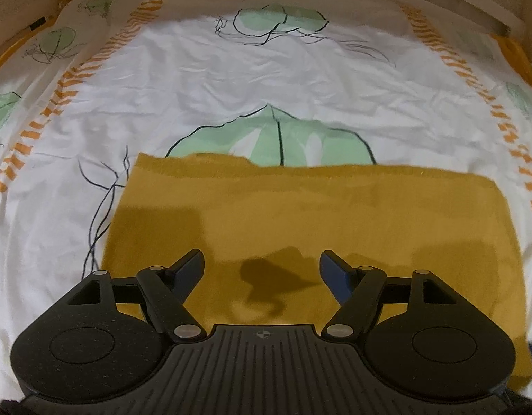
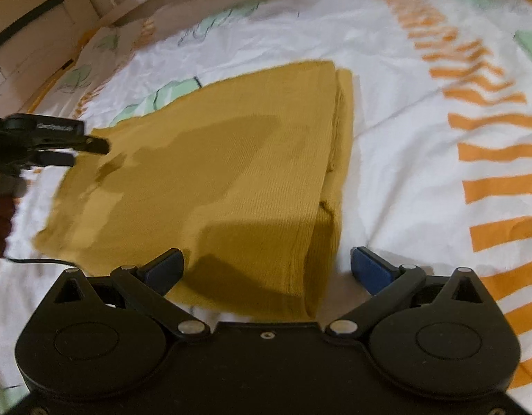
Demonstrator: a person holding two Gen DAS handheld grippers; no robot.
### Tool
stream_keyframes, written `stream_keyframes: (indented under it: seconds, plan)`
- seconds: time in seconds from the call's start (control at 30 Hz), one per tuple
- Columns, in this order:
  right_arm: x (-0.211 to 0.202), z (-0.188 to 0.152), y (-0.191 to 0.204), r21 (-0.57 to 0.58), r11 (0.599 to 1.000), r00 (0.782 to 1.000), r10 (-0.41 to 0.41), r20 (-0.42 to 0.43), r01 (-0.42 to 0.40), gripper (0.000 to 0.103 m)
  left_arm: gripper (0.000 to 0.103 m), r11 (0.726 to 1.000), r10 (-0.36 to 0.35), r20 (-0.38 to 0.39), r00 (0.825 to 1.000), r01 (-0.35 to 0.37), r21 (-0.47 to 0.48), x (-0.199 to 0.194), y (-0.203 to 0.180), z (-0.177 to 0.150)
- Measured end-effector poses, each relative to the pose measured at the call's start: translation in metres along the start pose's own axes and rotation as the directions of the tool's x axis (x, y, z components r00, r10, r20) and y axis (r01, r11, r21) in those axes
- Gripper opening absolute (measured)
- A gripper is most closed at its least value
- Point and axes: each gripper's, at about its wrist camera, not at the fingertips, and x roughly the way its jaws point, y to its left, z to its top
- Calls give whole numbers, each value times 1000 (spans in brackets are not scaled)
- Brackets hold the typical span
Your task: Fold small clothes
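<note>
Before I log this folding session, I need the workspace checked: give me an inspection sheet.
Surface: bedsheet, white with green leaves and orange stripes, wrinkled.
Job's things: mustard garment, folded, lying flat, layered edge on its right side.
Clutter: nothing seen.
Grippers: left gripper open, empty, above the garment; right gripper open, empty, at the near folded corner.
Cables: thin black cable on the sheet.
Surroundings: wooden bed frame.

Bed sheet (image 1: 203, 79): white, green leaf print, orange stripes. Folded mustard garment (image 1: 300, 207) flat, frame centre.
</note>
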Motion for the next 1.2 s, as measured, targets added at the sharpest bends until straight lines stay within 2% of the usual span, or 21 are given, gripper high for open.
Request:
stream_keyframes:
  seconds: [0.07, 0.13, 0.33, 0.47, 0.63, 0.7, 0.8, 0.87, 0.93, 1.03, 1.2]
  plan:
    - [-9, 8, -13, 74, 995, 996, 77, -46, -73, 102, 72, 1000, -17, -4, 1000, 17, -15, -2, 0, 2]
    - [-22, 12, -27, 139, 983, 992, 123, -26, -118, 102, 72, 999, -35, -4, 999, 35, -18, -6, 0, 1]
    - [-72, 14, -52, 166, 979, 990, 104, 94, -119, 103, 72, 994, -103, 4, 995, 103, -31, -40, 2, -16]
    - [-86, 9, -52, 129, 981, 987, 137, 83, -147, 103, 72, 989, -147, 14, 989, 148, -14, -70, 4, -36]
    - [-88, 6, -35, 27, 968, 968, 249, 17, -249, 103, 72, 985, -169, 33, 985, 168, 33, -91, 0, -58]
    - [-80, 4, -28, -1, 977, 977, 213, -6, -213, 103, 72, 988, -144, 47, 989, 141, 56, -87, -3, -63]
    - [-64, 2, -25, -3, 995, 995, 103, -8, -103, 103, 72, 993, -97, 79, 992, 91, 69, -75, -5, -64]
    - [-59, 3, -26, 7, 999, 998, 50, 27, -50, 102, 72, 994, -90, 111, 990, 83, 67, -67, -4, -61]
    - [-60, 5, -30, 36, 999, 995, 7, 97, -10, 102, 72, 996, -74, 141, 987, 68, 51, -59, -4, -56]
    - [-63, 11, -38, 84, 996, 982, -8, 190, -8, 102, 72, 998, -65, 165, 984, 60, 33, -45, -4, -44]
    - [-60, 17, -54, 165, 986, 963, -15, 268, -30, 103, 72, 999, -32, 183, 983, 24, 43, -25, -12, -27]
